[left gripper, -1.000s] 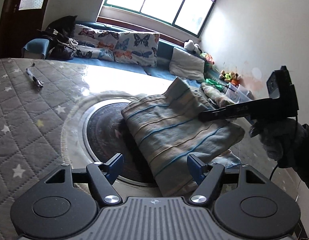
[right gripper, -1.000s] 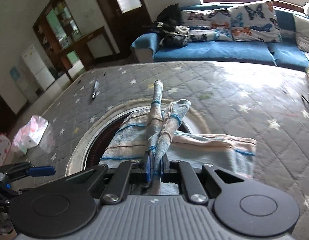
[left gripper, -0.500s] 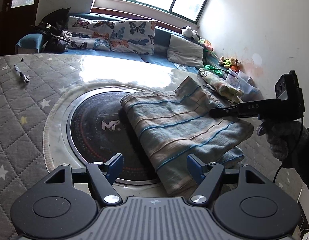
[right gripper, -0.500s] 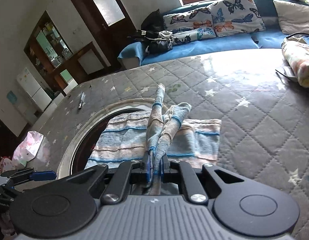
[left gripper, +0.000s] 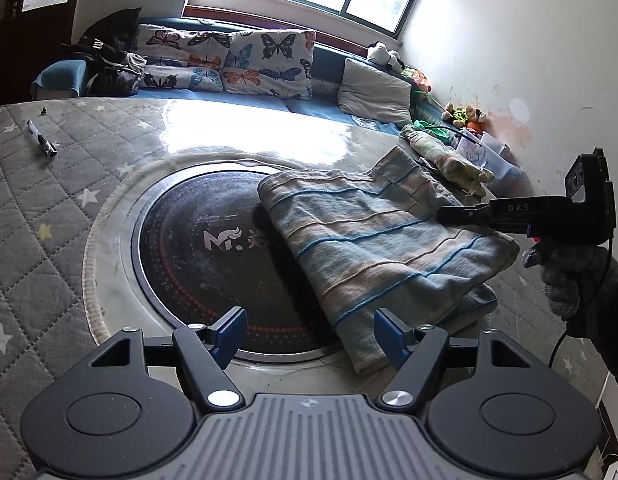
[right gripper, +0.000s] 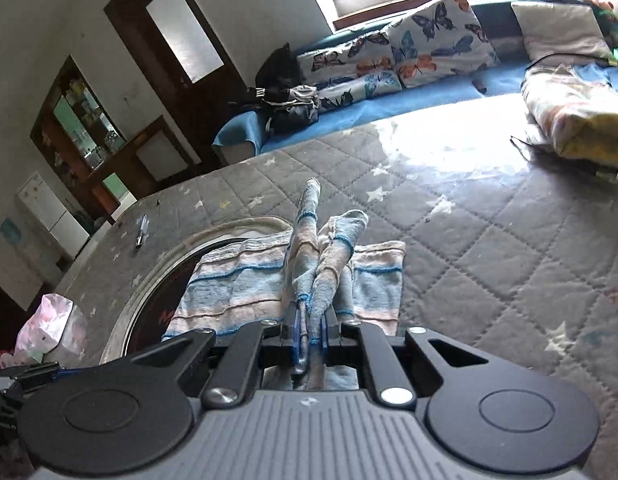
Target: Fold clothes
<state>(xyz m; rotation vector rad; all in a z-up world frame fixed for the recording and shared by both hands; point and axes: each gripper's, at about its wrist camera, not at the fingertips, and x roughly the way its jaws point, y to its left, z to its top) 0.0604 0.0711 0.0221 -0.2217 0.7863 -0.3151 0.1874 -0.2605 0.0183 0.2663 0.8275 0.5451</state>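
Observation:
A striped blue and beige cloth (left gripper: 381,240) lies folded on the table, half over a dark round disc (left gripper: 213,248). My left gripper (left gripper: 309,332) hangs open just above the table's near side. Its right finger (left gripper: 389,332) is over the cloth's near corner, and nothing is pinched. My right gripper (right gripper: 309,320) is shut on a bunched edge of the cloth (right gripper: 237,284), which stands up between the pads. In the left wrist view the right gripper (left gripper: 445,214) reaches in from the right, held by a gloved hand (left gripper: 569,272).
The table wears a grey quilted cover with stars (left gripper: 37,208). A pen (left gripper: 41,144) lies at its far left. A folded yellowish cloth (right gripper: 581,112) sits at the far right. A blue sofa with butterfly cushions (left gripper: 237,60) is behind, a wall to the right.
My right gripper has carried the pinched edge down and across, so the cloth lies flatter and more folded over. My left gripper stays open and has only drifted a little.

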